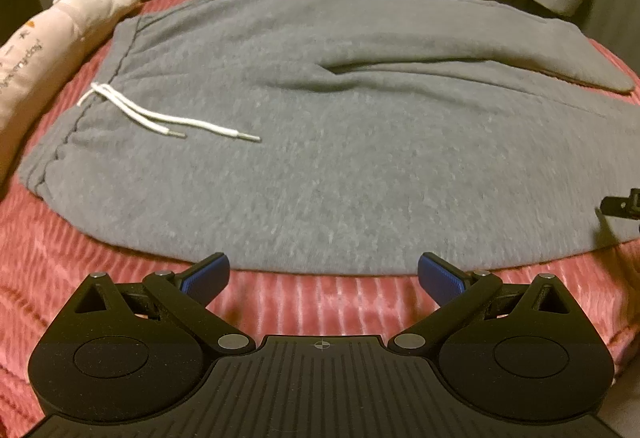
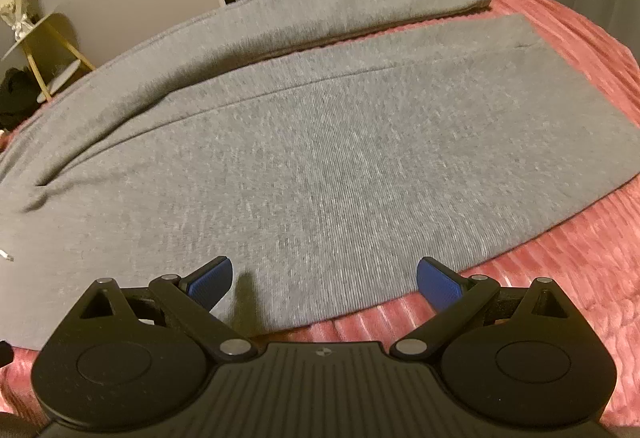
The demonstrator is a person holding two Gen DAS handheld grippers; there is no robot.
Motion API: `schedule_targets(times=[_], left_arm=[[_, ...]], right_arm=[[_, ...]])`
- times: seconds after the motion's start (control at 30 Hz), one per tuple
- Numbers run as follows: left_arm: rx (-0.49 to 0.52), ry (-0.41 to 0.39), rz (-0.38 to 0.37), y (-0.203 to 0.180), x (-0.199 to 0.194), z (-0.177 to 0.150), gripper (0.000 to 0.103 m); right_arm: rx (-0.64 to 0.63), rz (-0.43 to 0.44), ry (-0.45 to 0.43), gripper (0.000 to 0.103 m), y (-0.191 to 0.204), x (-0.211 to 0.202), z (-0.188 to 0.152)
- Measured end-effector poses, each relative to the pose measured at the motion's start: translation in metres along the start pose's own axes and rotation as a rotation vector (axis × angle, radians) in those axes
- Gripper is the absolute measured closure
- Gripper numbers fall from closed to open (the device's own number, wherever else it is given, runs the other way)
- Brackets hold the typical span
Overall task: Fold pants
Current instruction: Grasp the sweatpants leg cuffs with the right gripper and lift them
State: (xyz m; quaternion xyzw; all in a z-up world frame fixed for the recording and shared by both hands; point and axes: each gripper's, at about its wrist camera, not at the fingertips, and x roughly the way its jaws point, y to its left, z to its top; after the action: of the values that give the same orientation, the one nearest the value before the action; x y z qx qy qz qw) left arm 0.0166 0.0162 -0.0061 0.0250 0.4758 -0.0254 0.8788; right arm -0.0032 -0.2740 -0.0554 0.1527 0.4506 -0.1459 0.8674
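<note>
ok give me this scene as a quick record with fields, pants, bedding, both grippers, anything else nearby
garment: grey fleece sweatpants, spread flat, legs side by side, unfolded
drawstring: white cord lying loose on the waist area
surface: pink ribbed blanket
left gripper: open, at the near edge of the pants, holding nothing
right gripper: open, over the near leg's edge, holding nothing
nearby: pale pink plush pillow beyond the waistband

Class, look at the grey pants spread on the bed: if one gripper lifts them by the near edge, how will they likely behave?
The pants would probably droop, not lift flat: soft creases show near the crotch. The knit looks thick, so likely fairly heavy and not slippery. The drawstring lies loose and may dangle.
</note>
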Motion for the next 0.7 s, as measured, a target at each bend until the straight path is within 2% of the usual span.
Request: schedule_targets(times=[0.1, 0.2, 0.37, 0.5, 0.57, 0.6, 0.7], left_arm=[[-0.005, -0.043, 0.041, -0.003, 0.0, 0.013, 0.0], [-0.04, -0.059, 0.045, -0.008, 0.01, 0.038, 0.0], [-0.105, -0.148, 0.035, -0.017, 0.038, 0.089, 0.0], [-0.211, -0.197, 0.106, -0.013, 0.079, 0.106, 0.0], [-0.253, -0.196, 0.148, -0.003, 0.096, 0.101, 0.0], [-0.261, -0.216, 0.177, 0.004, 0.101, 0.097, 0.0], [-0.255, -0.341, 0.271, 0.019, 0.098, 0.093, 0.0]], right_arm=[[-0.005, -0.032, 0.055, 0.004, 0.0, 0.016, 0.006], [-0.003, -0.057, 0.058, 0.004, 0.0, 0.023, 0.009], [0.035, -0.05, 0.04, 0.004, -0.006, 0.032, 0.011], [0.028, -0.042, 0.052, 0.003, -0.009, 0.038, 0.018], [-0.001, -0.031, 0.111, 0.003, -0.01, 0.04, 0.036], [0.012, -0.026, 0.095, 0.004, -0.012, 0.038, 0.047], [0.066, 0.002, -0.061, 0.004, -0.019, 0.035, 0.104]])
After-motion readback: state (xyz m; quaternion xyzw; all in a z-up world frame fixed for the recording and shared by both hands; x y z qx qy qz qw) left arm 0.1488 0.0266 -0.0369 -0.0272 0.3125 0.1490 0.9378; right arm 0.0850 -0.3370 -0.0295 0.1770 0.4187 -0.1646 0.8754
